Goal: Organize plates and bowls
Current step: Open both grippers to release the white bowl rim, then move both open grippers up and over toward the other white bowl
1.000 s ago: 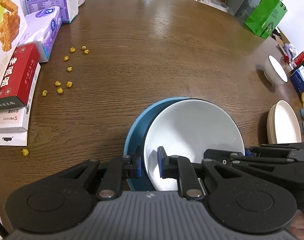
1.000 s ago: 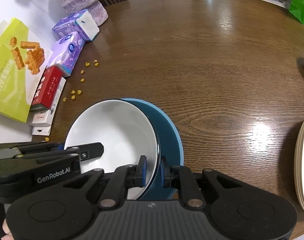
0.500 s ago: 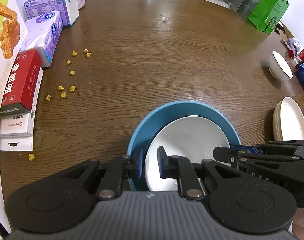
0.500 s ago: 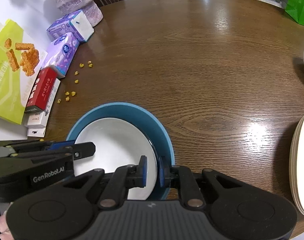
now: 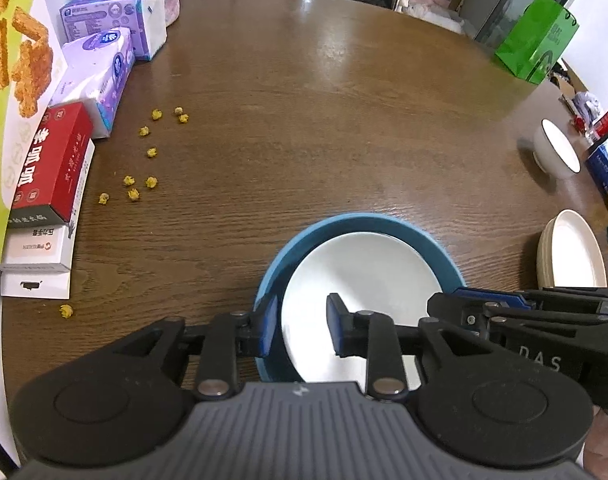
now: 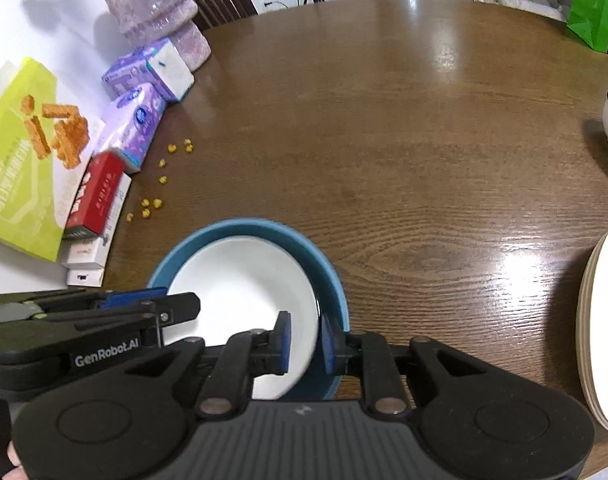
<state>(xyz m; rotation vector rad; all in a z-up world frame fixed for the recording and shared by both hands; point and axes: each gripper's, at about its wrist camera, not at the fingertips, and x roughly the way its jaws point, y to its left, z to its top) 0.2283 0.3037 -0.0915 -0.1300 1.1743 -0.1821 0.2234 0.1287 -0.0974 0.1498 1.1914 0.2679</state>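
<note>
1. Left wrist view: the left gripper [image 5: 299, 330] points steeply down at the near left rim of a white plate [image 5: 364, 276] that sits nested inside a blue plate [image 5: 368, 220] on the brown wooden table [image 5: 324, 120].
2. Its jaws are opening. The rims of both plates pass between the two blue pads; a gap shows between the inner pad and the white plate, so nothing is pinched.
3. The right gripper [image 5: 484, 296] reaches in from the right edge of this view, over the white plate's right side.
4. Right wrist view: the right gripper [image 6: 306, 342] straddles the near right rim of the same white plate [image 6: 243, 280] and blue plate [image 6: 328, 280].
5. These jaws are opening too, standing narrowly apart with the rims between them; whether the pads touch the rims I cannot tell.
6. The left gripper [image 6: 183, 304] comes in from the left edge here, above the white plate.
7. A stack of cream plates [image 5: 572, 252] lies well apart on the right side of the table, and a white bowl [image 5: 556, 152] stands beyond it.
8. Along the left edge lie tissue packs [image 5: 103, 64], a red box [image 5: 51, 164] and scattered yellow crumbs [image 5: 143, 160]; a green bag [image 5: 536, 40] stands at the far right.
</note>
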